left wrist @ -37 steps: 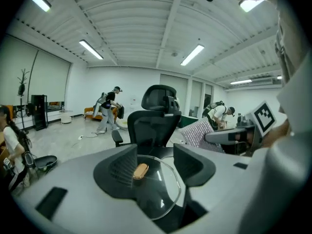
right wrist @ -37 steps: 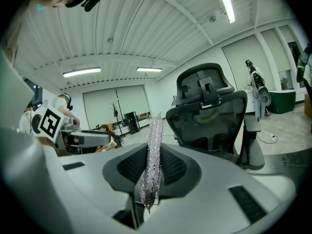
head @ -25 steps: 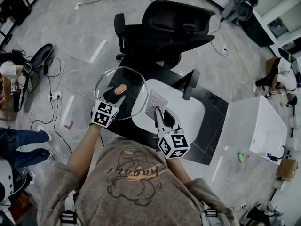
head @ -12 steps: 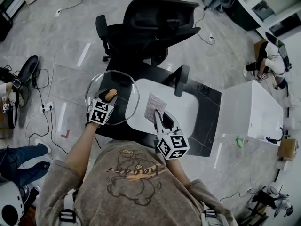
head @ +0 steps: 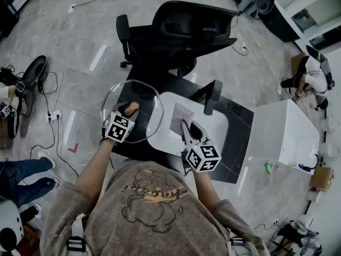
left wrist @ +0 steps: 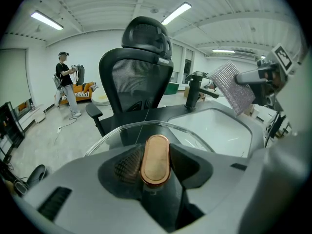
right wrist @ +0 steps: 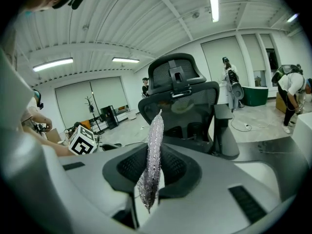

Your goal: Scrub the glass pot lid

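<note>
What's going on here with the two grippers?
A person holds a gripper in each hand at a white sink. The left gripper holds the glass pot lid by its knob, its jaws having just been closing on it. The right gripper pinches a silvery scrubbing cloth, held up over the sink, not touching the lid.

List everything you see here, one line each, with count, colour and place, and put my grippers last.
glass pot lid: one, clear, with a copper-coloured knob, held up left of the sink
scrubbing cloth: one, silvery grey, over the sink
sink: one, white, set in the counter
counter: one, black, in front of the person
faucet: one, black, at the sink's far edge
office chair: one, black, beyond the counter
cabinet: one, white, right of the counter
left gripper: one, grey, shut on the knob, jaws just closed further
right gripper: one, grey, shut on the scrubbing cloth
</note>
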A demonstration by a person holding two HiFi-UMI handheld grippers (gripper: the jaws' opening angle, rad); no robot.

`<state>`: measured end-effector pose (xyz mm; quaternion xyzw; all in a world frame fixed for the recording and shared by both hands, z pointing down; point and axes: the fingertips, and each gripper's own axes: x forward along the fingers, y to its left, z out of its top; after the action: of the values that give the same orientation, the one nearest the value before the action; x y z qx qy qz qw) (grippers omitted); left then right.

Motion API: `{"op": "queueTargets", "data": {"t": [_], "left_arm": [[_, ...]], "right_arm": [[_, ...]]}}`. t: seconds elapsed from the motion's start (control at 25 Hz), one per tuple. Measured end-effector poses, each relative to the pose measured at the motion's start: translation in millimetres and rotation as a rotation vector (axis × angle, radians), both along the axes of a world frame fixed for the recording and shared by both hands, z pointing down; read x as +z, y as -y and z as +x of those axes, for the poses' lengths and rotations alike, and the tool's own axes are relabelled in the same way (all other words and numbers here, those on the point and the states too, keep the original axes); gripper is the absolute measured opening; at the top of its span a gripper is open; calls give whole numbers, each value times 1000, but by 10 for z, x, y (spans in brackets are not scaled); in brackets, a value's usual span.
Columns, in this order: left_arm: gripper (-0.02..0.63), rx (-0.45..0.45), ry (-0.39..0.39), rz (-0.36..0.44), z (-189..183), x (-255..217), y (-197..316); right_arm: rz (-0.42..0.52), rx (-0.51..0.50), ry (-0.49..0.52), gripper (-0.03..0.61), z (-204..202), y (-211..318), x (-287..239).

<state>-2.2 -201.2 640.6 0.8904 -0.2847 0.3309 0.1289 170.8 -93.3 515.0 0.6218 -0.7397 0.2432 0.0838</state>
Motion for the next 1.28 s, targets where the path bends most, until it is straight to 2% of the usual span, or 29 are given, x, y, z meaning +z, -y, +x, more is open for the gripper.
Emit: {"op": "queueTargets", "data": {"t": [0.16, 0.28, 0.48, 0.64, 0.84, 0.96, 1.04, 1.16, 1.28], "left_arm": [[193, -7, -3, -10, -7, 32, -12], [193, -17, -9, -5, -11, 20, -16], [193, -35, -23, -3, -13, 5, -7], [193, -45, -32, 10, -29, -14, 9], [195, -58, -47, 20, -22, -11, -2], [196, -70, -59, 23, -29, -13, -8], [198, -81, -65, 29, -35, -29, -9], [201, -91, -70, 34, -46, -40, -17], [201, -95, -74, 35, -48, -33, -18]], "right_arm": [[17, -139, 3, 80, -187, 497, 13], [28, -280, -22, 81, -481, 956, 12], [10, -577, -71, 80, -1244, 1718, 101], [-87, -838, -128, 80, -1951, 2071, 352], [-259, -1155, -226, 80, -2672, 1934, 838], [-347, -1310, -246, 80, -2962, 1747, 1006], [-392, -1413, -294, 80, -3097, 1614, 1083], [-431, -1532, -388, 80, -3243, 1445, 1196], [-465, -1592, -406, 80, -3343, 1332, 1299]]}}
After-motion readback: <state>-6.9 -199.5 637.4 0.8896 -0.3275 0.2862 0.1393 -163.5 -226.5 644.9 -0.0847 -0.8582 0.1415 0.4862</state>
